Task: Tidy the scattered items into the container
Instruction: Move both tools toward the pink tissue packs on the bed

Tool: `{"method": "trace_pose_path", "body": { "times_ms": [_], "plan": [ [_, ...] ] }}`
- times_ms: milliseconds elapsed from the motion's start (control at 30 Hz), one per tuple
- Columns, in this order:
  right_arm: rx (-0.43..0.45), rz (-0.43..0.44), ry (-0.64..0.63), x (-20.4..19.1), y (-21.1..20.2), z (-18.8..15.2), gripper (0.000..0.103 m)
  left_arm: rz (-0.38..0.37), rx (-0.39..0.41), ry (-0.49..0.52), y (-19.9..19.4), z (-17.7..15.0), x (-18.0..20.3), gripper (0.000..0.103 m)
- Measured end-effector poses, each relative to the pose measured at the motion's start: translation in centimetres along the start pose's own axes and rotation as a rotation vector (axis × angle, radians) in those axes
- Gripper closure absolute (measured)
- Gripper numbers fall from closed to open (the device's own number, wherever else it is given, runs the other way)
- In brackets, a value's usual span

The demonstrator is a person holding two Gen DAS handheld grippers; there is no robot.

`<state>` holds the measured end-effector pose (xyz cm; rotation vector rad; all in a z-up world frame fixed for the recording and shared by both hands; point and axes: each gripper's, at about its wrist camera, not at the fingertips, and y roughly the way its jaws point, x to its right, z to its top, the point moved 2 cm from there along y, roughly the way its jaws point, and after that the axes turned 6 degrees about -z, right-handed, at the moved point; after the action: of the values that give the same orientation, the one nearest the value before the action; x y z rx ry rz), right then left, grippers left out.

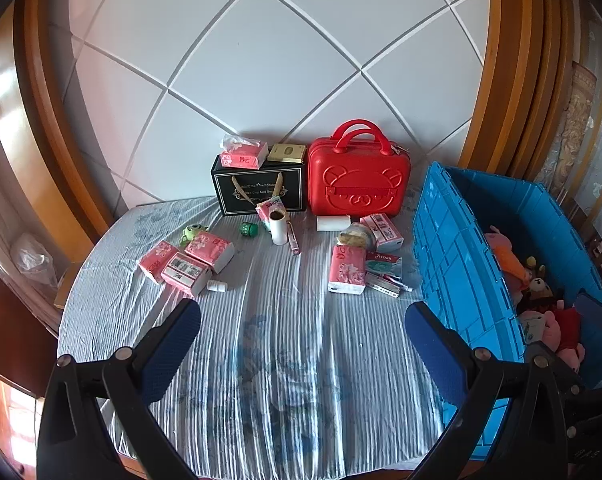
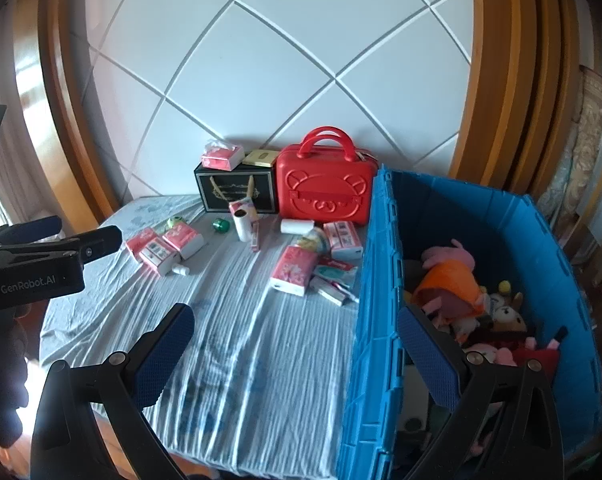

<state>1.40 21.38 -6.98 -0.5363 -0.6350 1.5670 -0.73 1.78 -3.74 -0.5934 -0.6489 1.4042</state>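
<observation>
Left wrist view: the left gripper [image 1: 303, 320] hangs over the striped bed sheet [image 1: 277, 340] with its jaws spread wide and nothing between them. At 12 o'clock from it, against the white headboard [image 1: 269, 60], a red case [image 1: 359, 180] stands upright just beside a black box [image 1: 259, 190]; a tissue pack [image 1: 243, 155] and a gold box [image 1: 287, 153] lie on top of the black box. At 11 o'clock three pink packs [image 1: 187, 260] lie touching, with a small white bottle [image 1: 217, 286] beside them and a green toy [image 1: 193, 232] behind. A white roll [image 1: 279, 226] stands near a green cap [image 1: 248, 229]. At 1 o'clock another pack [image 1: 347, 268] lies among small boxes. The blue crate [image 1: 457, 256] sits at 3 o'clock, soft toys [image 1: 541, 300] inside.

Right wrist view: the right gripper [image 2: 295, 332] is also fully open and empty, its right finger over the crate [image 2: 375, 280] wall. An orange plush [image 2: 449, 280] lies in the crate. The scattered packs [image 2: 163, 246] rest on the sheet [image 2: 241, 340] at 11 o'clock, the left gripper [image 2: 57, 232] at 9 o'clock, the case [image 2: 325, 192] at 12.
</observation>
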Motion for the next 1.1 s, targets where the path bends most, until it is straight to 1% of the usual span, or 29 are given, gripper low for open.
{"method": "trace_pose_path", "body": {
  "times_ms": [100, 233, 433, 567, 667, 800, 1100],
  "plan": [
    [-0.006, 0.033, -0.013, 0.0, 0.6, -0.2, 0.0, -0.011, -0.029, -0.018, 0.9, -0.8, -0.4, 0.0],
    [-0.022, 0.07, -0.033, -0.6, 1.7, -0.6, 0.0, 0.007, -0.055, -0.031, 1.8, -2.0, -1.5, 0.0],
    [-0.003, 0.079, -0.081, -2.9, 2.6, -0.7, 0.0, 0.007, -0.071, -0.065, 3.2, -2.4, -4.7, 0.0],
    [-0.021, 0.066, -0.099, -5.1, 3.9, -0.9, 0.0, 0.013, -0.088, -0.069, 4.6, -2.7, -7.5, 0.0],
    [-0.042, 0.054, -0.087, -6.7, 5.3, -1.3, 0.0, 0.009, -0.096, -0.083, 6.0, -3.2, -10.1, 0.0],
    [-0.065, 0.042, -0.074, -8.5, 7.4, -2.0, 0.0, 0.013, -0.125, -0.13, 8.6, -4.1, -13.5, 0.0],
    [-0.099, -0.023, -0.044, -10.5, 13.4, -2.6, 0.0, 0.071, -0.162, -0.211, 15.1, -4.9, -20.5, 0.0]
  ]
}}
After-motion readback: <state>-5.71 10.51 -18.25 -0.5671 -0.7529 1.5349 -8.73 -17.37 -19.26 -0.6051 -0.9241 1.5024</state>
